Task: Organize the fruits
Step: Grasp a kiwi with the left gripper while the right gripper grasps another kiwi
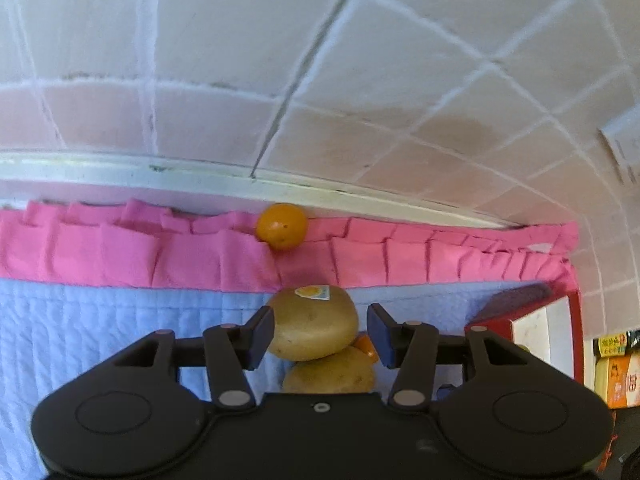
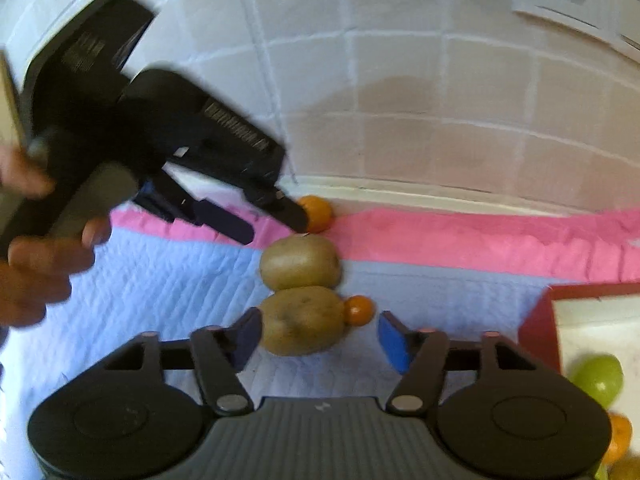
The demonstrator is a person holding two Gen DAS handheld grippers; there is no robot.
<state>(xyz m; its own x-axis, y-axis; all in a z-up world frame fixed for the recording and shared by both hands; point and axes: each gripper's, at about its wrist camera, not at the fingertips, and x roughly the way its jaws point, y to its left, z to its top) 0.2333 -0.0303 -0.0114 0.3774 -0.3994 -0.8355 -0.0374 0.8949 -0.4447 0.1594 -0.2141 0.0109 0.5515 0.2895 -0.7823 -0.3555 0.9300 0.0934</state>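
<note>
Two brown kiwis lie one behind the other on a blue quilted mat (image 1: 100, 340). The far kiwi (image 1: 314, 322) (image 2: 300, 262) carries a sticker. My left gripper (image 1: 320, 334) (image 2: 272, 230) is open, and its fingers hover just over this kiwi without pressing on it. The near kiwi (image 2: 302, 320) (image 1: 330, 372) lies between the fingers of my open right gripper (image 2: 320, 338); the right pad stands clear of it. A small orange (image 2: 359, 310) (image 1: 366, 346) touches the near kiwi's right side. A larger orange (image 1: 282, 226) (image 2: 318, 212) rests on the pink border by the wall.
A red tray (image 2: 540, 320) (image 1: 576, 320) with a white liner sits to the right, holding a green fruit (image 2: 598, 376) and an orange (image 2: 618, 436). The tiled wall (image 1: 320, 80) rises just behind the mat. A person's hand (image 2: 36, 264) holds the left gripper.
</note>
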